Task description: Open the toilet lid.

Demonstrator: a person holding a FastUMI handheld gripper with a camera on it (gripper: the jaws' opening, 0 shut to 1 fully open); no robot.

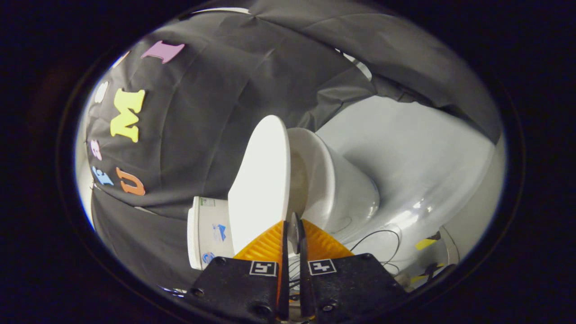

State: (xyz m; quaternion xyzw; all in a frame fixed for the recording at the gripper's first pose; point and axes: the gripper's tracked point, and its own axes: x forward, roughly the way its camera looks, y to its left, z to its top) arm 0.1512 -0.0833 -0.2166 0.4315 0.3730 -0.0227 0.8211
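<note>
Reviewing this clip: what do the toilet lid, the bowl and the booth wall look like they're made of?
Toilet lid: probably smooth moulded plastic, flat white with a dull sheen; the gripper has its fingers closed on its thin edge.
Bowl: likely glazed ceramic, going by its sharp glossy highlights.
Booth wall: matte black cloth, shown by creases and fold lines.

Raised toilet lid hides most of the tank.

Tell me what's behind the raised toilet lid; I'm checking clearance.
Behind the lid, whose edge the claw pinches, stands the tank against black cloth. The lid hides the tank's middle and far side.
</note>
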